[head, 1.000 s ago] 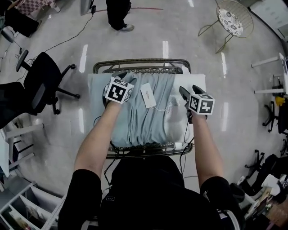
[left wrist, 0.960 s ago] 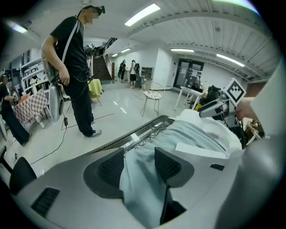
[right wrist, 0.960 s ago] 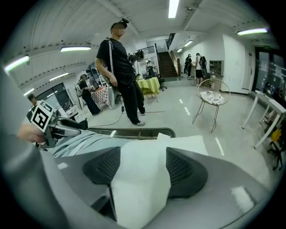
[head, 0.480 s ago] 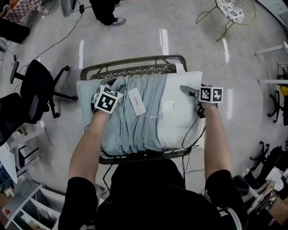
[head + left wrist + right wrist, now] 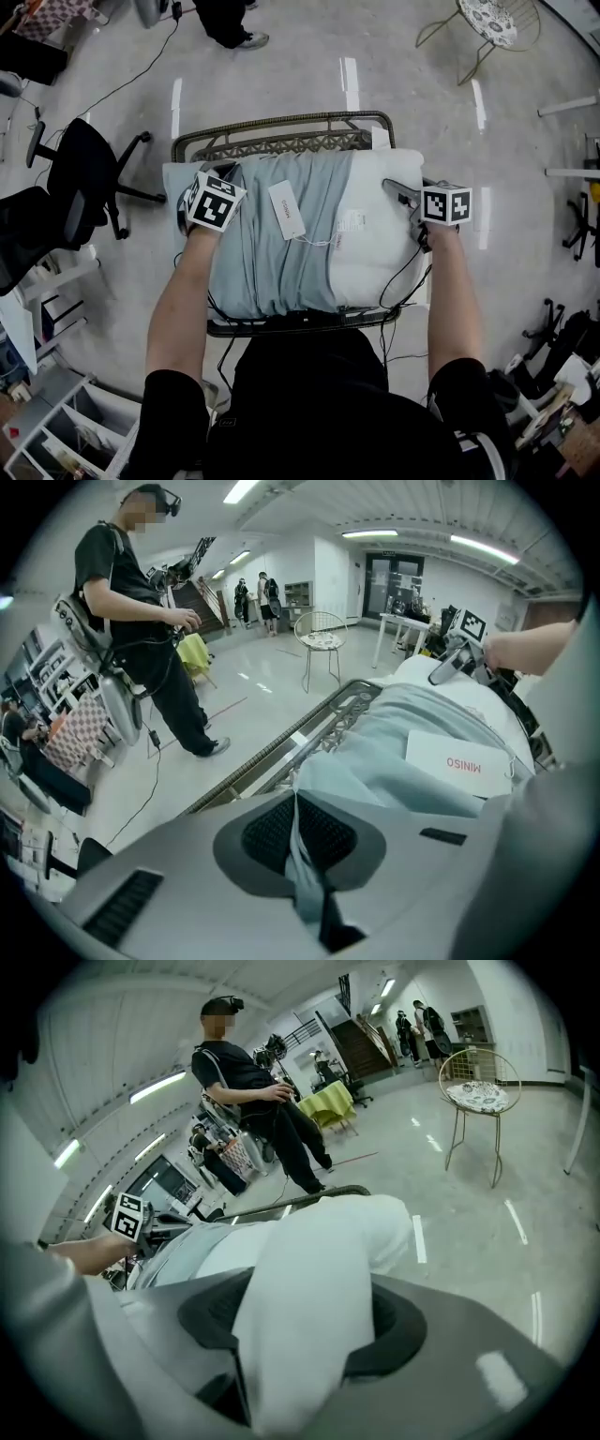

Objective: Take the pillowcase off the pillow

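Observation:
A white pillow (image 5: 380, 253) lies on a metal rack (image 5: 281, 131). A pale blue-grey pillowcase (image 5: 267, 258) covers its left two thirds, and the right end is bare. A white card tag (image 5: 286, 208) lies on the fabric. My left gripper (image 5: 190, 190) sits at the pillowcase's left edge, and in the left gripper view it (image 5: 298, 855) is shut on a fold of blue fabric (image 5: 403, 724). My right gripper (image 5: 405, 199) is at the pillow's right edge. Its jaws (image 5: 291, 1326) have just been closing, and the white pillow corner (image 5: 319, 1241) is squeezed between the pads.
A black office chair (image 5: 80, 169) stands left of the rack, and a wire chair (image 5: 487, 23) at the far right. A person (image 5: 141, 621) stands on the floor beyond. Black cables (image 5: 403, 281) hang at the rack's near right corner.
The left gripper slid out to the pillowcase's left edge and closed on the fabric. The right gripper moved out to the pillow's bare right edge and lower onto it.

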Available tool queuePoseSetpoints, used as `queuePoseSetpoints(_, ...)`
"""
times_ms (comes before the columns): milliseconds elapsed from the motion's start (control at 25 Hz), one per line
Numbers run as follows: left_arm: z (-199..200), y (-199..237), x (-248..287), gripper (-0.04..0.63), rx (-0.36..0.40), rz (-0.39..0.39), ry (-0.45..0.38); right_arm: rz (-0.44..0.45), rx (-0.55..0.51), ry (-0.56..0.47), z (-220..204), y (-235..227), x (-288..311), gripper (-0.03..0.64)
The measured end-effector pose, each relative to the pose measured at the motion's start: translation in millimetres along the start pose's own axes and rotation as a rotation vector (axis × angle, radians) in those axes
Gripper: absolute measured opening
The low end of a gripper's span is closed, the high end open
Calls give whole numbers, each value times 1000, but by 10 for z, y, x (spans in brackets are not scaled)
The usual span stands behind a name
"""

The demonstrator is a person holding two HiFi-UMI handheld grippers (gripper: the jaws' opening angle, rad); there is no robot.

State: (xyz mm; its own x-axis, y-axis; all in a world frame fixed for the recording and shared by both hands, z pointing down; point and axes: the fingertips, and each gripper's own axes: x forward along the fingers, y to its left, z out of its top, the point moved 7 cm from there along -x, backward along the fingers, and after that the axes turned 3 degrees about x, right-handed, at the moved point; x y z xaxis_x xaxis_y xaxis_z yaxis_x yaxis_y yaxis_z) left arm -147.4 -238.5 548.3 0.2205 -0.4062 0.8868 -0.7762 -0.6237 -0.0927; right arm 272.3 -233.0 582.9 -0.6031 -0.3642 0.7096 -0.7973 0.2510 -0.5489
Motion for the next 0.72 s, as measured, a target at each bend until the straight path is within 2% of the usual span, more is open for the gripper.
queuePoseSetpoints(120, -76, 93, -163, 8, -5, 18, -14, 49, 8, -23, 4, 65, -146, 249)
queuePoseSetpoints(480, -413, 381, -752, 6, -59, 44, -88, 136, 10, -79, 9, 277, -597, 222)
queuePoseSetpoints(720, -806, 590, -1112, 8, -112, 51, -95, 154, 11, -98, -67, 330, -741, 215)
